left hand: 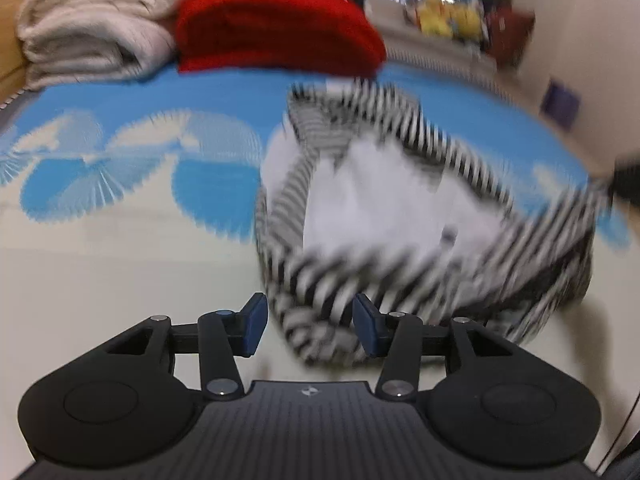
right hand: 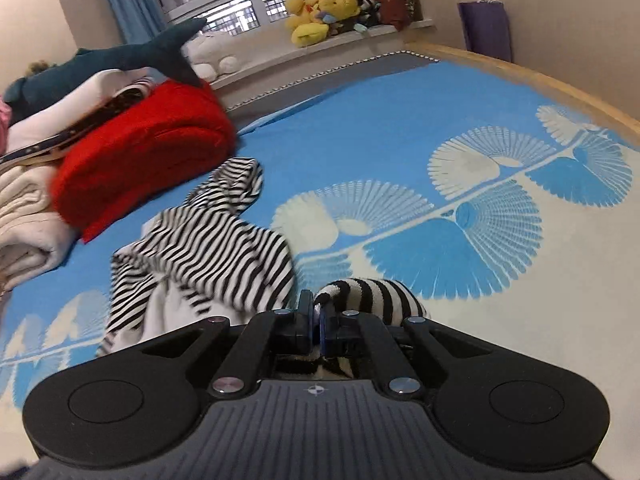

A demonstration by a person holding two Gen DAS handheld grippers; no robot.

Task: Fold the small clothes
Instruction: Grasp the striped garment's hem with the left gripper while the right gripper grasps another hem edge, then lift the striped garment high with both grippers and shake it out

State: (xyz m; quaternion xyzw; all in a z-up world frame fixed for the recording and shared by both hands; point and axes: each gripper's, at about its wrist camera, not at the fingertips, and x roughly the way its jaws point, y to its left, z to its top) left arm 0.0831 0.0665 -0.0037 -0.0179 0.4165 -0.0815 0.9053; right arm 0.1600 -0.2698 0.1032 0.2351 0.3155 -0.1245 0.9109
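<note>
A small black-and-white striped garment (left hand: 400, 216) with a white inside lies crumpled on the blue and cream bedspread (left hand: 120, 240); the left wrist view is motion-blurred. My left gripper (left hand: 310, 330) is open, its blue pads on either side of the garment's near edge, not closed on it. In the right wrist view the same striped garment (right hand: 208, 248) spreads to the left. My right gripper (right hand: 316, 322) is shut on a striped end of the garment (right hand: 376, 296), which bunches beside the fingers.
A folded red garment (right hand: 140, 156) and cream folded towels (right hand: 24, 232) are stacked at the left, with a plush shark (right hand: 120, 60) on top. Yellow plush toys (right hand: 320, 16) sit on the window sill. The bed's wooden edge (right hand: 540, 76) runs at the right.
</note>
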